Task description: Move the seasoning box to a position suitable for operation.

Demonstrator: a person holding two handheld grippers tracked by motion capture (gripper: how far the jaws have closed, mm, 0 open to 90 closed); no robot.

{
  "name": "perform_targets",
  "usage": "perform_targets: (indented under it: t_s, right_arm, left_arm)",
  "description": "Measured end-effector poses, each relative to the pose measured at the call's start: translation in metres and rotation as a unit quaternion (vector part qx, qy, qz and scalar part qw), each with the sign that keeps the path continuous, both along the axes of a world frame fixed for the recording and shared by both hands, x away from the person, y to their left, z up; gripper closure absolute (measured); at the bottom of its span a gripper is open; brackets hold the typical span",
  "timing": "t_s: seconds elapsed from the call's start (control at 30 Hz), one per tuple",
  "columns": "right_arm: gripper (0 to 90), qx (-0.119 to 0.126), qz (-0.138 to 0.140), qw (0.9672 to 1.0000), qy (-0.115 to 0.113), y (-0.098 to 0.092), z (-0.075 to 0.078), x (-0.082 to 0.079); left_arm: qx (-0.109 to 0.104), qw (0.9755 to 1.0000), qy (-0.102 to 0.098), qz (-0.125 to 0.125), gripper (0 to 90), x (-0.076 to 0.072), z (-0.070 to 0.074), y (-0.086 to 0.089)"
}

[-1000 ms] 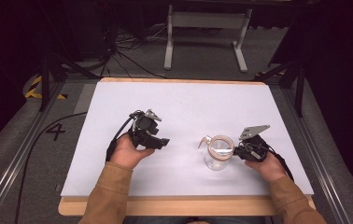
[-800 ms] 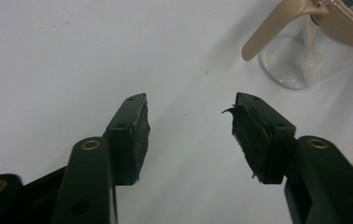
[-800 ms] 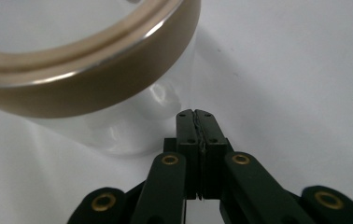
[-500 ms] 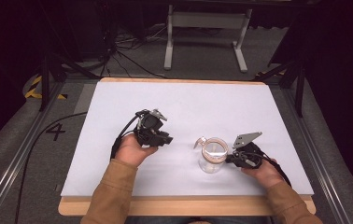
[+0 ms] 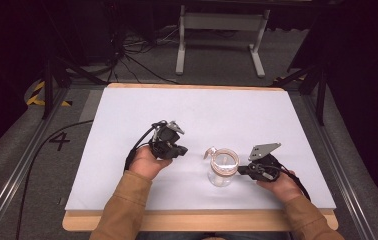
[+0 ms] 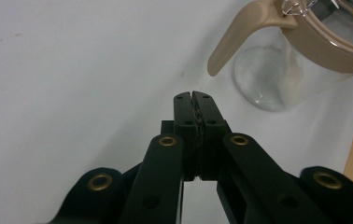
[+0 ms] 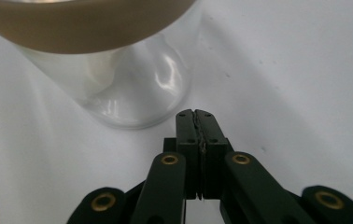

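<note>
Table point(image 5: 277, 120): white-topped, wooden front edge, one object on it.

Jar point(image 5: 222, 167): clear glass, tan collar and a tan tab point(image 6: 233, 44) sticking out to one side. Stands upright near the front edge, between the two hands, nearer the right one. Looks empty, though reflections make that uncertain. Nothing is touching it.

Left gripper point(image 6: 194, 97): jaws pressed flat together, nothing between them. Held above the table to the left of the jar, aimed toward the tab side. Judged to be idle or waiting, since closed jaws cannot take the tab as they stand.

Right gripper point(image 7: 196, 114): jaws likewise pressed together and empty. Low over the table just beside the jar's base, tips apart from the glass. Judged a ready position for steadying the body; the jaws would have to spread first.

Person: tan sleeves point(image 5: 124, 210), forearms entering from the near edge.
</note>
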State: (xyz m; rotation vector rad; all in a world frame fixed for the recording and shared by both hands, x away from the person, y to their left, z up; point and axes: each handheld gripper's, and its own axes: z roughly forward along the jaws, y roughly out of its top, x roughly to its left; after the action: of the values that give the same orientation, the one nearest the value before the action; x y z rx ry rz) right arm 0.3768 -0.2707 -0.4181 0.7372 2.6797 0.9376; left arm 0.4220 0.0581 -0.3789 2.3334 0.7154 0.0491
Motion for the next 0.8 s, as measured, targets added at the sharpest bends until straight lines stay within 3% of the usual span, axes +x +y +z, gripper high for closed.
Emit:
perform_targets:
  t_s: [0.27, 0.4, 0.8]
  right_arm:
    - [89.4, 0.022, -0.019, 0.9996, -0.004, -0.015, 0.003, 0.000]
    - [89.4, 0.021, -0.019, 0.9996, -0.004, -0.016, 0.003, -0.001]
    - [89.2, 0.021, -0.022, 0.9995, -0.003, -0.019, 0.001, -0.006]
  left_arm:
    - [-0.021, 0.9996, -0.017, -0.001, 88.5, 0.000, -0.014, -0.020]
    - [-0.021, 0.9997, 0.006, -0.014, 86.7, 0.001, -0.021, -0.029]
    - [-0.011, 0.9994, 0.007, -0.031, 84.6, 0.002, -0.024, -0.045]
